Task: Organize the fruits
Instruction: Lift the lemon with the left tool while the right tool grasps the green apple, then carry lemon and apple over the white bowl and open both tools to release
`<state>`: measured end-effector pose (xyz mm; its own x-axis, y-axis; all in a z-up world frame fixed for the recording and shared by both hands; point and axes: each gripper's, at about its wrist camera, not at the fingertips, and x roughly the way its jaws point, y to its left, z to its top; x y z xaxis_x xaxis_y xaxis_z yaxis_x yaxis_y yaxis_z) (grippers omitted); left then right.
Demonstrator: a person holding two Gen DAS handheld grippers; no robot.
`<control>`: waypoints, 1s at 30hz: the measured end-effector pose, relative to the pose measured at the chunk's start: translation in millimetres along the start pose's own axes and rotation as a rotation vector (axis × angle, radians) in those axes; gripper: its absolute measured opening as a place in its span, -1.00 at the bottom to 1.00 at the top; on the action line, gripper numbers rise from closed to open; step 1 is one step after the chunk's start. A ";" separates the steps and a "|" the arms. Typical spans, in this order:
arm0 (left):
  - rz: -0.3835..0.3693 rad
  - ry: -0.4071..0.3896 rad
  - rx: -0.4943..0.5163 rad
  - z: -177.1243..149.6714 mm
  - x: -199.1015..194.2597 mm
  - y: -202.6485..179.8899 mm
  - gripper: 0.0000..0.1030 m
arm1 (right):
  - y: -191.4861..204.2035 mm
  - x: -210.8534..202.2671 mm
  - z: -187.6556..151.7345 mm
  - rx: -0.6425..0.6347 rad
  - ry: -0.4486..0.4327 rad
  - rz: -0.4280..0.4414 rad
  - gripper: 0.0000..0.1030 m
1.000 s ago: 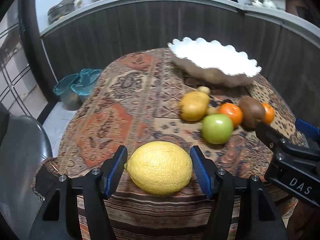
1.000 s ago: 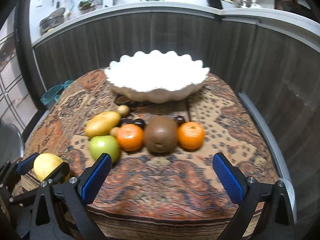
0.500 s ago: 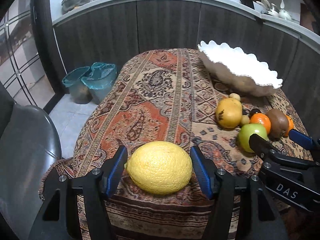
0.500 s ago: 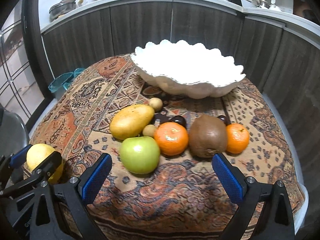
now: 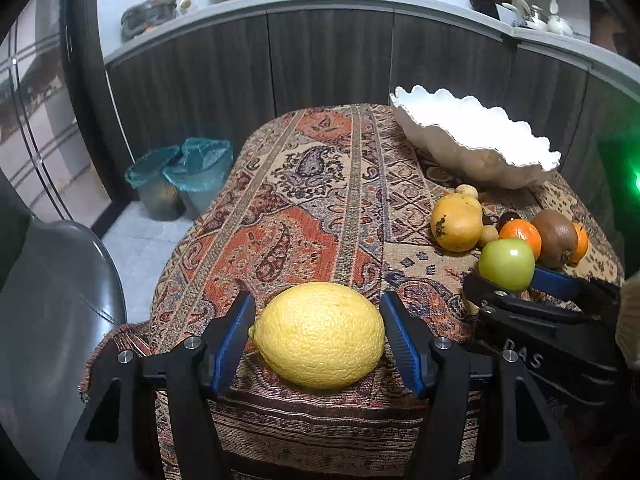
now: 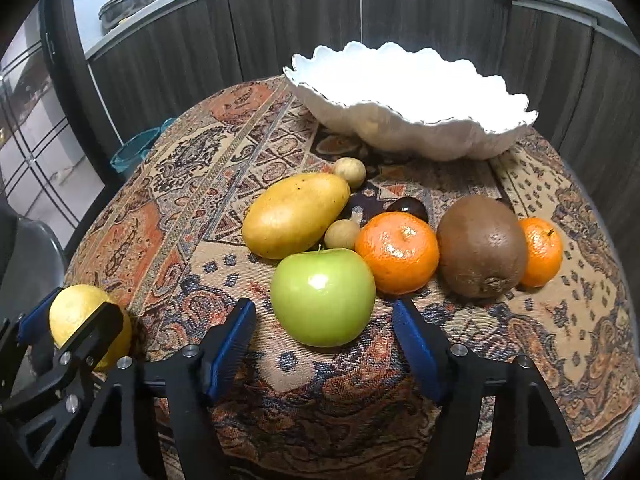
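We hold the lemon (image 5: 318, 334) in the left gripper (image 5: 318, 336); both blue fingers (image 5: 236, 336) press its ends, and the grip looks firm, just above the patterned table (image 5: 312, 208) edge. The right gripper (image 6: 324, 340) has just been narrowing, and the green apple (image 6: 323, 297) sits between its fingers but slightly ahead of them; the pads do not touch the skin yet, with gaps on both sides.

To do this step well we judge the right fingers need to go further forward and down so the pads meet the apple at its widest part, then close evenly. The apple is smooth and round, so a grip on the near edge could squirt it forward.

Crowding matters: ahead-right of the right fingers the near orange (image 6: 396, 252) touches the apple or nearly does, so that finger has little room to slide in. Ahead-left, the mango (image 6: 294, 215) and a small tan fruit (image 6: 342, 234) sit just beyond the apple. The kiwi (image 6: 482, 246) and second orange (image 6: 540, 251) lie further right. A dark fruit (image 6: 408, 208) is behind the near orange.

The white scalloped bowl (image 6: 400, 120) stands far ahead of the fingers, looks empty and is the likely destination. The left gripper is just beside the right, so lifts could clash.
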<state>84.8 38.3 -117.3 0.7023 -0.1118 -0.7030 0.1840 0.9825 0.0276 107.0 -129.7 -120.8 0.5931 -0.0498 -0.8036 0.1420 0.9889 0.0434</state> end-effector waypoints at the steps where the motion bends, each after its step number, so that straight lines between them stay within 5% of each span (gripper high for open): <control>1: -0.001 -0.004 0.006 -0.7 0.0 -2.2 0.23 | -0.7 1.9 -0.3 0.002 0.002 0.005 0.39; 7: -0.004 -0.015 0.013 0.5 1.0 -3.4 0.23 | -1.5 8.5 2.1 0.013 0.004 0.014 0.37; 13: -0.001 -0.024 0.017 0.3 1.5 -3.4 0.23 | 1.1 10.0 4.7 -0.002 -0.011 0.013 -0.03; 30: 0.009 -0.062 0.032 12.1 -6.2 -10.7 0.24 | -3.6 -9.0 3.1 -0.006 -0.042 0.057 -0.05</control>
<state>86.8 26.7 -104.6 0.7448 -0.1133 -0.6576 0.1990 0.9784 0.0568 103.7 -133.2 -111.8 0.6326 0.0007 -0.7745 0.1022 0.9912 0.0843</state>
